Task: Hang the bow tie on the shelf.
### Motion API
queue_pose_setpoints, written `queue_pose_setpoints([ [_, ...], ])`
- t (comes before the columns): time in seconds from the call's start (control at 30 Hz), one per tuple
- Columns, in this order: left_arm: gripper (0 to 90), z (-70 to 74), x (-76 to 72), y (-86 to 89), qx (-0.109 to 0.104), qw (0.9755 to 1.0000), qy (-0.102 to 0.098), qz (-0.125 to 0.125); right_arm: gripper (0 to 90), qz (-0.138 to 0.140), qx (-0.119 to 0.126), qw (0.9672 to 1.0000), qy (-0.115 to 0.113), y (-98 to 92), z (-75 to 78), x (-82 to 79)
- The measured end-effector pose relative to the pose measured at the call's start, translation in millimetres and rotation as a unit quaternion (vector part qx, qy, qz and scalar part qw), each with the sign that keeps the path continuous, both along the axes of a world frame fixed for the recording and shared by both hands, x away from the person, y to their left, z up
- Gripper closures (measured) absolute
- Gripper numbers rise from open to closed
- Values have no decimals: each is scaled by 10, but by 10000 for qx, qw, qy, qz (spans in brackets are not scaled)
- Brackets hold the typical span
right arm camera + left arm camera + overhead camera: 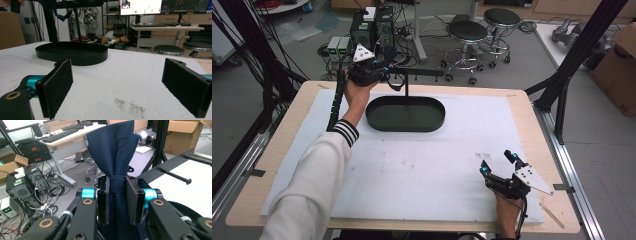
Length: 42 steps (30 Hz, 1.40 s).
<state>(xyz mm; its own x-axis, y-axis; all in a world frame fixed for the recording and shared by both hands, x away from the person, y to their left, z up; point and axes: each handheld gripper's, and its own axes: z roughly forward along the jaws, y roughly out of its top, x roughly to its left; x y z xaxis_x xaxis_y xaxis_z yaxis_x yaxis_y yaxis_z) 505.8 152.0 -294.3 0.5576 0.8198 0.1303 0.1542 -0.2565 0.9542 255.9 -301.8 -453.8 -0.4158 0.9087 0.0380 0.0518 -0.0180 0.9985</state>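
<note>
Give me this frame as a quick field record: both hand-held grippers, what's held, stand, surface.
left hand-held gripper: shut on dark blue cloth, raised at the stand's crossbar
right hand-held gripper: open, holding nothing, low over the white mat
stand: black oval tray base, upright post, crossbar with pegs
mat mark: dark smudge ahead of right jaws

Wooden table [522, 102] carries white mat [422, 165]; black oval tray [405, 114] on mat

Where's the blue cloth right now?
The blue cloth is clamped in the left tool, held up at the table's far left beside the rack above the black tray.
</note>
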Motion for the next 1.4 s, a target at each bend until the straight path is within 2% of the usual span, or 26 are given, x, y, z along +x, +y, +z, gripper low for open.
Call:
queue_pose_setpoints([
  [0.2,712,3,5,19,-8,10000,24,74,90,-3,-5,10000,1,-1,0,0],
  [0.3,628,11,2,26,-47,9999,30,139,90,-4,-7,10000,6,0,0,0],
  [0.47,625,22,-10,26,-29,9999,35,143,90,-11,-23,10000,2,1,0,-1],
  [0.57,558,34,-19,24,-58,9999,19,138,90,-6,-34,10000,-12,1,0,0],
  [0.7,517,54,-44,23,3,9999,35,167,90,-3,-27,10000,-3,2,0,-2],
  [0.87,469,101,-89,27,95,9997,-58,206,90,-5,-16,10000,12,5,0,-5],
  [0.93,425,122,-111,35,159,9995,-95,257,90,-3,-13,10000,17,7,0,-6],
  [1.07,405,145,-133,47,234,9993,-101,264,90,-11,-17,10000,11,6,0,-7],
  [1.2,349,179,-169,66,225,9993,-67,296,90,1,-4,10000,-38,0,-3,-10],
  [1.23,308,184,-175,73,217,9994,-50,281,90,9,19,10000,-73,-4,-7,-21],
  [1.3,293,190,-179,97,244,9995,25,205,90,7,39,10000,-79,-4,-7,-23],
  [1.33,233,192,-182,108,281,9994,67,208,90,10,57,10000,-64,-7,-7,-22],
  [1.4,193,205,-194,159,251,9994,196,122,90,3,50,10000,-71,-13,-6,-18],
])
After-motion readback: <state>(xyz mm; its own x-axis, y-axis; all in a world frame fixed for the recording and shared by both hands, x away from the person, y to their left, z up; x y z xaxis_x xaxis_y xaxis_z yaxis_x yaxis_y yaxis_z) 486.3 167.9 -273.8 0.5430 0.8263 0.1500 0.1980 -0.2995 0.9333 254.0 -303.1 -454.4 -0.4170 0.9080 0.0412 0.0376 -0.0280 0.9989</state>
